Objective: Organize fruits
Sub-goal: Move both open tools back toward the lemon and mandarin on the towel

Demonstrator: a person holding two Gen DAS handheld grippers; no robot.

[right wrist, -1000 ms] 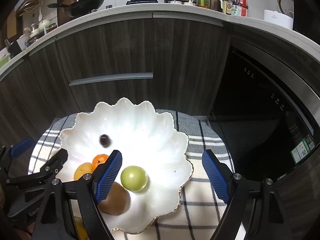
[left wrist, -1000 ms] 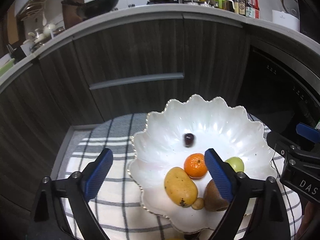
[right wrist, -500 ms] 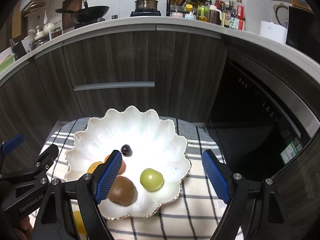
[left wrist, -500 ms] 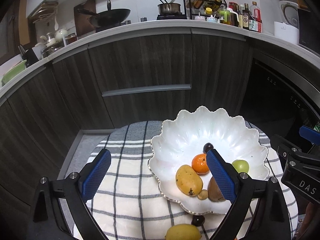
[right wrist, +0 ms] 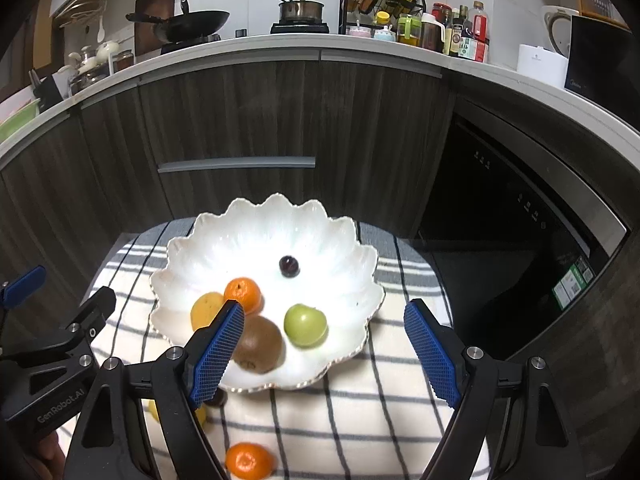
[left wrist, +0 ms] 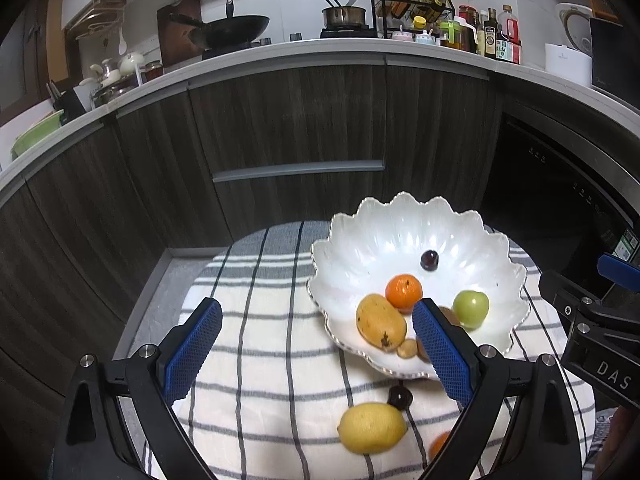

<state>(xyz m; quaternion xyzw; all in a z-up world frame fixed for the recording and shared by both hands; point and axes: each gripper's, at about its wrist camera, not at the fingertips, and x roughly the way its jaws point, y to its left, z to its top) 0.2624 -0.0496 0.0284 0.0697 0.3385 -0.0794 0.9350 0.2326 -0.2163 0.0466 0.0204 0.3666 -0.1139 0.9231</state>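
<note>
A white scalloped bowl stands on a striped cloth. It holds a mango, a tangerine, a green fruit, a dark cherry, a kiwi and a small brown fruit. On the cloth in front lie a lemon, a dark cherry and a second tangerine. My left gripper is open and empty, left of the bowl. My right gripper is open and empty above the bowl's near edge.
The striped cloth covers a small round table. Dark wood cabinets stand behind, with a dark appliance at right. The counter above carries a wok, a pot and bottles.
Both grippers have pulled back and up from the bowl. The lemon, a cherry and a second tangerine on the cloth have come into view. Both stay open.
</note>
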